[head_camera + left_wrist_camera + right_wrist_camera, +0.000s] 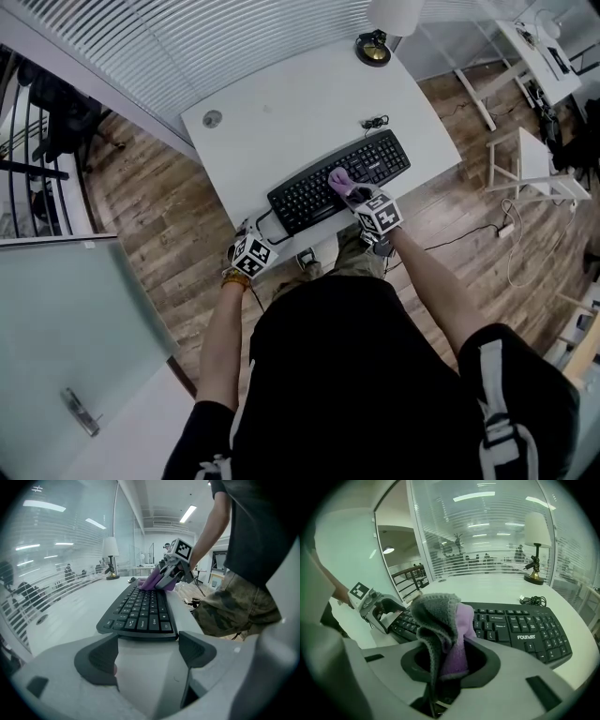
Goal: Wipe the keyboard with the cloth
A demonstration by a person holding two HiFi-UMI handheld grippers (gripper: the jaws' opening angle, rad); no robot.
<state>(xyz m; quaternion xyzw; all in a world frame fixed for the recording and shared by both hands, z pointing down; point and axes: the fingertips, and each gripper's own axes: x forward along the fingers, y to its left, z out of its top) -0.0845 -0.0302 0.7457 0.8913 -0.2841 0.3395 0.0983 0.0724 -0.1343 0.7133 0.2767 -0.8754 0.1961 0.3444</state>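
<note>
We hold the right hand-held gripper (449, 667) pinched on the cloth (443, 620), a bunched fold, grey on one face and purple on the other, that stands up between the pads. In the head view the cloth sits on the middle keys of the keyboard (520, 632). The left hand-held gripper (147, 656) has its jaws spread with nothing between them. It rests at the edge of the worktop (281, 112), just beside the keyboard's left end. For a good wipe, we judge that the cloth should press lightly and travel along the key rows, while the left hand-held gripper blocks the keyboard from sliding. The keyboard is black, full-size with a number pad, and lies slanted near the worktop's front edge
</note>
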